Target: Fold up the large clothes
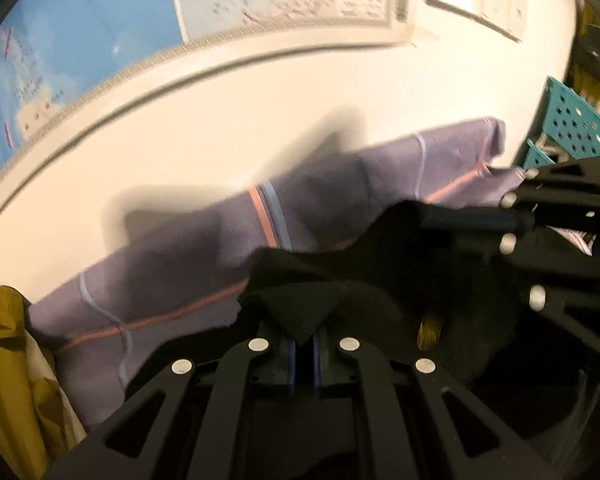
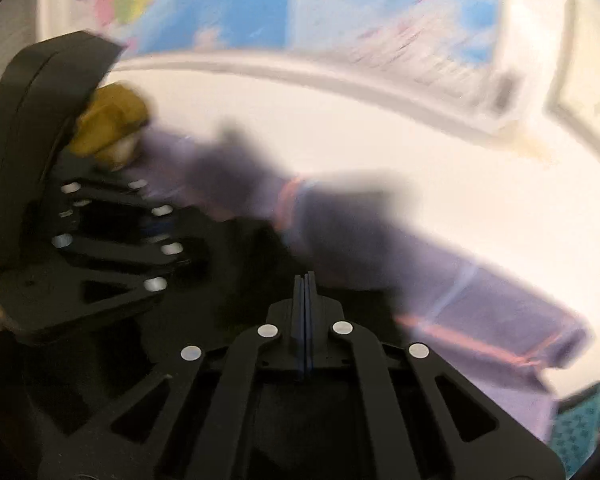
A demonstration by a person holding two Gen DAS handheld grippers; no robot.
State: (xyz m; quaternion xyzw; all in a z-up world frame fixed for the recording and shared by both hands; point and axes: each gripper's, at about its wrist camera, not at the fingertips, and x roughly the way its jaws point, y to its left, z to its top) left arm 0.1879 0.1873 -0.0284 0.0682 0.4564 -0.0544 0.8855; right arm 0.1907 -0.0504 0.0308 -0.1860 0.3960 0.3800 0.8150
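A black garment point(image 1: 380, 272) lies bunched on a purple cloth point(image 1: 172, 272) with orange and blue stripes, spread over a white table point(image 1: 220, 120). My left gripper point(image 1: 304, 344) is shut on a raised triangular fold of the black garment. My right gripper point(image 1: 432, 220) comes in from the right, shut, and the black fabric peaks up at its fingertips. The right wrist view is blurred. There my right gripper point(image 2: 306, 292) shows its pads pressed together over the black garment point(image 2: 228, 280), with the left gripper point(image 2: 172, 228) at the left.
A mustard-yellow garment point(image 1: 4, 360) is heaped at the table's left end point(image 2: 108, 120). A teal perforated basket point(image 1: 572, 120) stands past the right end point(image 2: 580, 428). Maps hang on the wall behind the table. The purple cloth point(image 2: 380, 248) runs across the table point(image 2: 420, 152).
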